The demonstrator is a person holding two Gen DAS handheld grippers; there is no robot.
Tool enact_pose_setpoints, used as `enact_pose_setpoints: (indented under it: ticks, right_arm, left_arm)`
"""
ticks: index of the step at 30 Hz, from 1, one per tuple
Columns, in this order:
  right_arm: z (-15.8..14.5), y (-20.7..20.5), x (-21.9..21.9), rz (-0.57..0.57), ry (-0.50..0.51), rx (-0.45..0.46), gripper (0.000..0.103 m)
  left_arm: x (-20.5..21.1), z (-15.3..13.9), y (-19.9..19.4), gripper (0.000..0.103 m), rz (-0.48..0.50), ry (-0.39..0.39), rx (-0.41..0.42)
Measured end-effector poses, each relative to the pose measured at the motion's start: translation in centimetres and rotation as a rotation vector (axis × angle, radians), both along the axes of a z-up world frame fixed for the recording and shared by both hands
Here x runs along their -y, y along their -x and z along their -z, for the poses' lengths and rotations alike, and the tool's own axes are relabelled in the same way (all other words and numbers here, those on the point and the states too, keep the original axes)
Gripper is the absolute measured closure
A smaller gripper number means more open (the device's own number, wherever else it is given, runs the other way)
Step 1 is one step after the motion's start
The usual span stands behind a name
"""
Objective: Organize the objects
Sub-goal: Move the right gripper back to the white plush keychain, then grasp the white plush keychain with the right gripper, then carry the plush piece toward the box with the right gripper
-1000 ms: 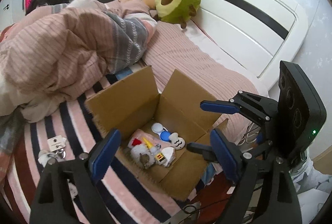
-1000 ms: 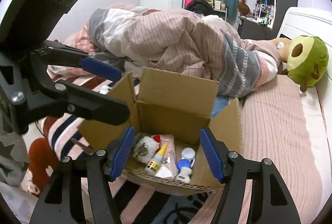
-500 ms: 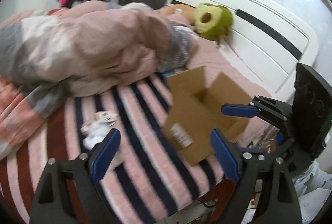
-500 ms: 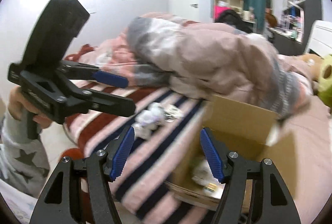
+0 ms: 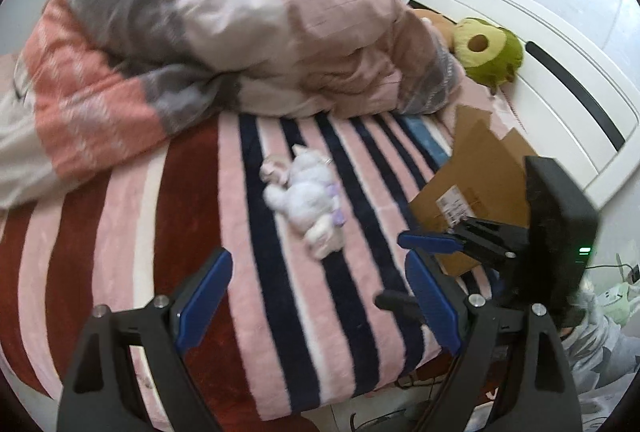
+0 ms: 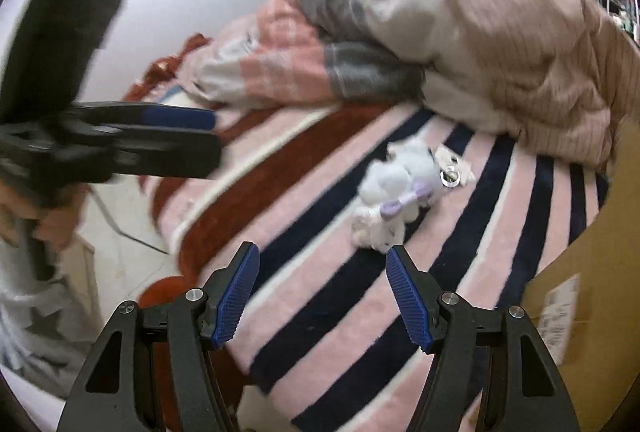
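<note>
A small white plush toy point(image 5: 308, 198) with purple bows lies on the striped blanket, a metal ring and a white tag beside it point(image 6: 450, 176). My left gripper point(image 5: 316, 306) hangs open above the blanket, short of the toy, nothing between its blue pads. My right gripper point(image 6: 322, 296) is open too, just below and left of the plush toy point(image 6: 396, 200). The cardboard box point(image 5: 480, 192) stands to the right of the toy; its inside is hidden. Each gripper shows in the other's view: the right gripper point(image 5: 448, 244) and the left gripper point(image 6: 176, 136).
A bunched pink and grey quilt point(image 5: 224, 32) fills the back of the bed. A green avocado plush point(image 5: 486, 48) leans on the white headboard point(image 5: 568, 72). The bed's near edge drops to the floor point(image 6: 128, 256). A person's star-print sleeve point(image 6: 36, 316) holds the left gripper.
Both views have swung left from over the open box to the striped blanket. The box has slid to the right edge and the white plush toy has come into the middle.
</note>
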State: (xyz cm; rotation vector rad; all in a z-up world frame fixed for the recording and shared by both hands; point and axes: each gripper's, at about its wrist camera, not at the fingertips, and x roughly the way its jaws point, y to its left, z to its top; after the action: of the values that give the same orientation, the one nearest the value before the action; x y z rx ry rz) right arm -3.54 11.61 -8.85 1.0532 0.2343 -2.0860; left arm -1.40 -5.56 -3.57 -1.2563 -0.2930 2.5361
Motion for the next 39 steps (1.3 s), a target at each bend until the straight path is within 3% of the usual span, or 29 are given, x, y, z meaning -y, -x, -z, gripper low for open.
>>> enact_pose_setpoints:
  ticks: [4,11,15,16,19,25,34,37,39]
  right_arm:
    - [3.4,1.6,0.9,0.049,-0.052,0.012,0.040]
    - [5.9,3.7,1.9,0.128,-0.094,-0.039,0.042]
    - [6.8,4.3,2.5,0.130,-0.112,-0.041,0.056]
    - [7.0,4.4,2.6,0.131,-0.115,-0.044,0.063]
    - [7.3,4.4,2.9,0.127,-0.121,-0.046,0.066]
    - [6.0,3.0,2.9,0.072,-0.102,-0.059,0.067]
    - [1.4,0.0,3.0,-0.058,-0.027,-0.047,0.067]
    - [-0.3,-1.1,2.9,-0.090,-0.020,-0.076,0.067]
    - [-1.6,-1.8,2.8,-0.111,-0.018,-0.099,0.067]
  left_arm:
    - [1.2,2.0,0.1,0.017,-0.013,-0.003,0.036]
    - [2.4,4.2,0.7,0.017,-0.027,-0.022,0.081]
    - [2.6,4.8,1.0,0.017,-0.025,-0.033,0.092]
    - [2.6,4.9,1.1,0.017,-0.025,-0.033,0.094]
    - [2.6,5.0,1.2,0.017,-0.023,-0.035,0.098]
    - [2.1,4.9,1.3,0.017,-0.005,-0.046,0.101]
    - [-0.3,3.5,0.9,0.017,0.070,-0.099,0.068]
    - [-1.5,2.4,0.6,0.029,0.115,-0.121,0.046]
    - [-2.1,1.8,0.6,0.043,0.137,-0.134,0.036]
